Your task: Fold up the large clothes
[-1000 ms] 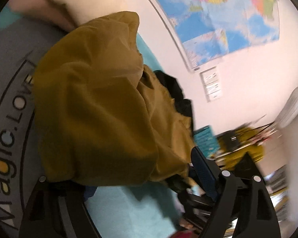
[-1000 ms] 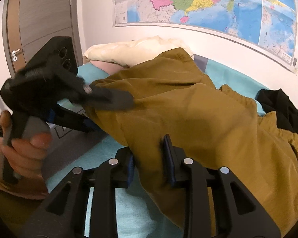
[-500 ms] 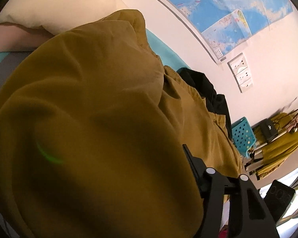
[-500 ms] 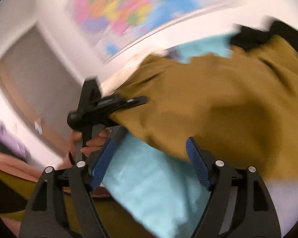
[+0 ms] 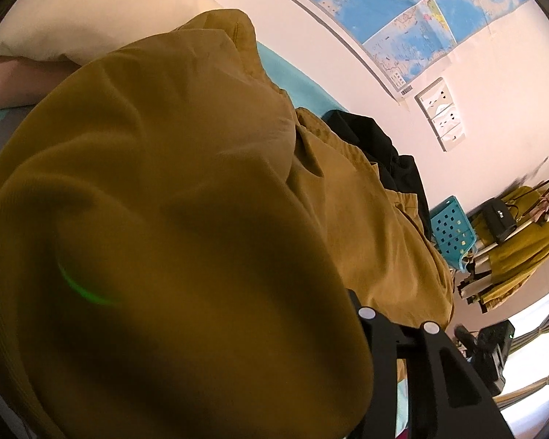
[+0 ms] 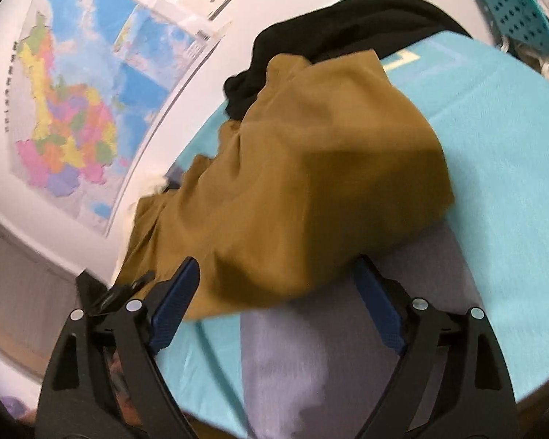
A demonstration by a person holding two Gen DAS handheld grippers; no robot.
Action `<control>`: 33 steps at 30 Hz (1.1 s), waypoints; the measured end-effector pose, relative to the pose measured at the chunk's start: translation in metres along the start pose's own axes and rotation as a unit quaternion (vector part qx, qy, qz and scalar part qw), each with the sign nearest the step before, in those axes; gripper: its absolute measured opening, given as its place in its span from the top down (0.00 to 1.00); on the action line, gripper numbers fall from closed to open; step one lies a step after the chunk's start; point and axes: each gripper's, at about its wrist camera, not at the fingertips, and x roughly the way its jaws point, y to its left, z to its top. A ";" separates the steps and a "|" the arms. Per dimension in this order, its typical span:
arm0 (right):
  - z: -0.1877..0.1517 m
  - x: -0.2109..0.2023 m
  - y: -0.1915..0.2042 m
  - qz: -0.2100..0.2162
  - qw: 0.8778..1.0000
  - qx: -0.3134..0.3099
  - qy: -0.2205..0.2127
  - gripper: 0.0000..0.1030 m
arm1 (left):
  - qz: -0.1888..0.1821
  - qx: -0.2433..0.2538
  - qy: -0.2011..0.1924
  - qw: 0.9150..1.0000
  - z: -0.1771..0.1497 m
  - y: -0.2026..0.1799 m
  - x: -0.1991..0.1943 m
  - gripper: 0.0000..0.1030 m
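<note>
A large mustard-brown garment point(image 5: 186, 183) fills most of the left wrist view. It drapes over my left gripper point(image 5: 245, 314) and hides one finger; only the right finger point(image 5: 395, 347) shows. The jaws are closing with cloth bunched between them, and the pads are hidden. In the right wrist view the garment point(image 6: 311, 168) lies heaped on the turquoise bed point(image 6: 494, 139). My right gripper point(image 6: 276, 267) is opening wide. The garment's near edge sits between its blue pads without touching them. The left gripper point(image 6: 113, 292) shows dark at the garment's left corner.
A black garment point(image 6: 340, 11) lies behind the mustard one by the wall. A grey patch point(image 6: 329, 347) of the bedcover is under my right gripper. A white pillow point(image 5: 91, 11), a wall map point(image 6: 73, 91), a teal basket point(image 5: 452, 234) and a clothes rack point(image 5: 516, 248) surround the bed.
My right gripper let go of the garment's edge, opened wide, rolled and swung to the right along the bed. The garment has come over the left gripper, whose jaws have narrowed.
</note>
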 end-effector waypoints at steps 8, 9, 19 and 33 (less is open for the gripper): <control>0.012 0.021 0.010 -0.002 0.998 0.025 -0.065 0.07 | -0.010 0.007 0.002 1.000 -0.001 0.003 -0.001 0.58; 0.011 0.019 0.009 -0.007 0.997 0.032 -0.066 0.07 | -0.012 0.006 0.003 1.000 -0.001 0.003 -0.001 0.58; -0.009 0.019 0.019 -0.041 0.999 0.010 -0.010 0.11 | -0.023 0.013 0.003 1.000 -0.003 0.005 -0.002 0.56; 0.016 0.054 0.030 -0.068 0.996 -0.001 -0.056 0.20 | -0.037 0.010 0.007 0.999 -0.004 0.008 -0.003 0.55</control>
